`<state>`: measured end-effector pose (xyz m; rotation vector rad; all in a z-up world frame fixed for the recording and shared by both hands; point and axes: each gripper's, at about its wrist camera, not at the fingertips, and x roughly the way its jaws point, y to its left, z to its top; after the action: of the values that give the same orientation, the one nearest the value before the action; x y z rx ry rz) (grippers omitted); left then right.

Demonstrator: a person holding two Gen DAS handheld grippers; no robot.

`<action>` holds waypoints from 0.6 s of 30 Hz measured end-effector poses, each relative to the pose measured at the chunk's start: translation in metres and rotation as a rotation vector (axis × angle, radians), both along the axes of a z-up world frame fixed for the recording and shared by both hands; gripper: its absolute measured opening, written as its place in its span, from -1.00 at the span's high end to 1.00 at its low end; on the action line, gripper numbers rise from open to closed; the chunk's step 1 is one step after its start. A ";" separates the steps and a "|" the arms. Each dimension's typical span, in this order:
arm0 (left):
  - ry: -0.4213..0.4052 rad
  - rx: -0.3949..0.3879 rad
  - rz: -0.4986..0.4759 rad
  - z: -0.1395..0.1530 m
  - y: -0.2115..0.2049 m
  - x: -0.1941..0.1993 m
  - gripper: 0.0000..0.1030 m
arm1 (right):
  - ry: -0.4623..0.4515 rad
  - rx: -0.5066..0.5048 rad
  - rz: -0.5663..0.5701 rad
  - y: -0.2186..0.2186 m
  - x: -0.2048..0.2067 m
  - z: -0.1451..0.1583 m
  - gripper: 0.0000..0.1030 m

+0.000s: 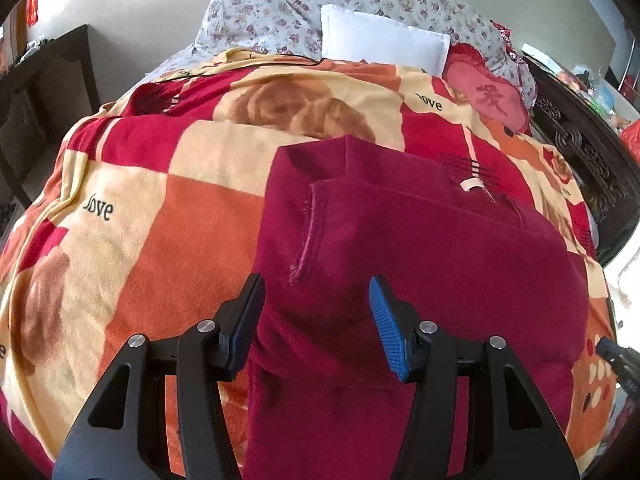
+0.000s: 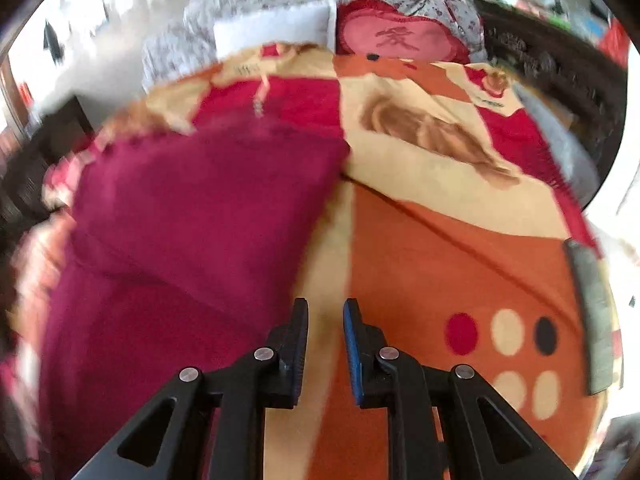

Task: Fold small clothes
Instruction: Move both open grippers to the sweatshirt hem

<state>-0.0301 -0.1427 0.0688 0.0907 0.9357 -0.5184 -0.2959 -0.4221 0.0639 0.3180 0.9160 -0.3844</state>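
Two sets of jaws, both mine, both spread with nothing between the pads. My left gripper (image 1: 318, 320) hangs right over the dark crimson knit garment (image 1: 400, 260), its pads wide apart and straddling a raised fold of the cloth; I cannot tell whether they touch it. My right gripper (image 2: 326, 344) has a narrower gap and sits off the garment, over the orange-and-cream plush blanket (image 2: 440, 248), with the crimson cloth's edge just to its left.

Moving outward, the garment lies on the blanket-covered bed, partly folded, with a stitched hem (image 1: 310, 232) showing ahead of my left jaws. Its long axis seems to run away from me toward the white pillow (image 1: 380, 36) and the pink heart-shaped cushion (image 1: 488, 96) at the head of the bed.

My judgement: the left is the nearer hand, already above the cloth, while the right must shift leftward to reach the near edge.
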 end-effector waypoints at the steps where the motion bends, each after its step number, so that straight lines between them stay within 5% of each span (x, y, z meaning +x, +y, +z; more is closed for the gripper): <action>1: 0.003 -0.002 0.000 -0.001 -0.003 0.001 -0.03 | -0.007 -0.028 0.012 0.006 0.004 0.004 0.64; 8: -0.013 0.043 -0.007 -0.014 -0.024 0.001 -0.03 | -0.071 -0.032 0.068 0.027 0.062 0.006 0.63; 14: -0.014 0.088 0.003 -0.031 -0.033 0.006 -0.05 | -0.026 -0.056 0.003 0.000 0.103 -0.016 0.61; 18: -0.011 0.097 0.013 -0.037 -0.035 0.007 -0.07 | -0.017 -0.063 -0.015 -0.011 0.110 -0.019 0.26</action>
<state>-0.0230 -0.1779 0.0319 0.1747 0.9498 -0.4596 -0.1862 -0.4334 0.0453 0.2703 0.8833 -0.4224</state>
